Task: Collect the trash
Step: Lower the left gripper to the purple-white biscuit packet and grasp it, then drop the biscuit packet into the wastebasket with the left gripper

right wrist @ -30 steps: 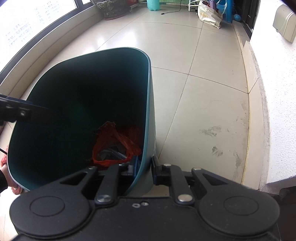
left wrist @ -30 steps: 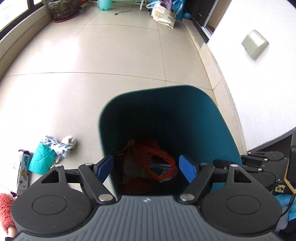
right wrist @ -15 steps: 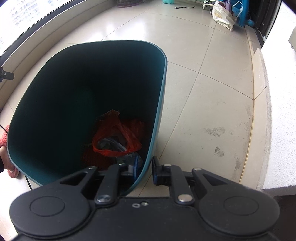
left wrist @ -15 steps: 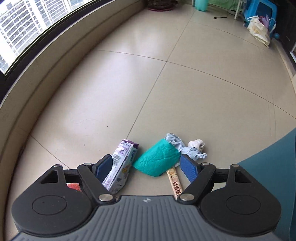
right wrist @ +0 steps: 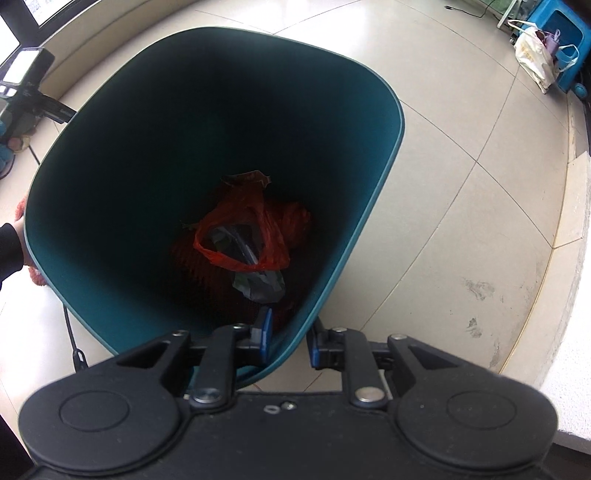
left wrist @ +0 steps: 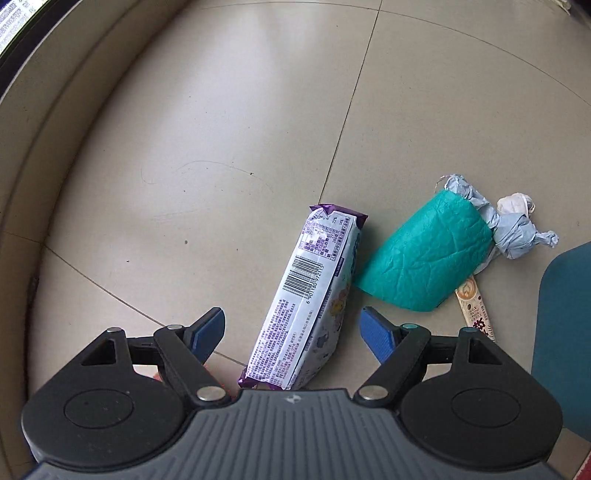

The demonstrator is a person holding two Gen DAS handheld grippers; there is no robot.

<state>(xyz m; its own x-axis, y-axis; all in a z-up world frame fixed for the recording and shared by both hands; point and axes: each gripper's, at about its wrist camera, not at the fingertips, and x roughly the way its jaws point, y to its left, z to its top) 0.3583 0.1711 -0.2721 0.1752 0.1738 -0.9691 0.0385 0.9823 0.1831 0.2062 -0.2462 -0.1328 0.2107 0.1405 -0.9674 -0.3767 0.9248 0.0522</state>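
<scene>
My left gripper (left wrist: 293, 328) is open just above the floor, its fingers on either side of a white and purple wipes packet (left wrist: 310, 295). Right of the packet lie a crumpled teal paper (left wrist: 424, 254), a grey-white wad (left wrist: 517, 225) and a narrow sachet (left wrist: 474, 306). My right gripper (right wrist: 290, 341) is shut on the near rim of the teal trash bin (right wrist: 384, 184). A red plastic bag (right wrist: 243, 236) and dark scraps lie in the bin's bottom. The bin's side (left wrist: 565, 332) shows at the right edge of the left wrist view.
A low window ledge (left wrist: 40, 147) curves along the left. A white wall base (right wrist: 569, 295) runs on the right. A white bag (right wrist: 535, 59) and a blue stool (right wrist: 569, 33) stand far back. The left gripper's body (right wrist: 29, 92) shows beyond the bin.
My left gripper has swung from over the bin to the left and dropped low over the wipes packet, still open. My right gripper has kept its hold on the bin rim.
</scene>
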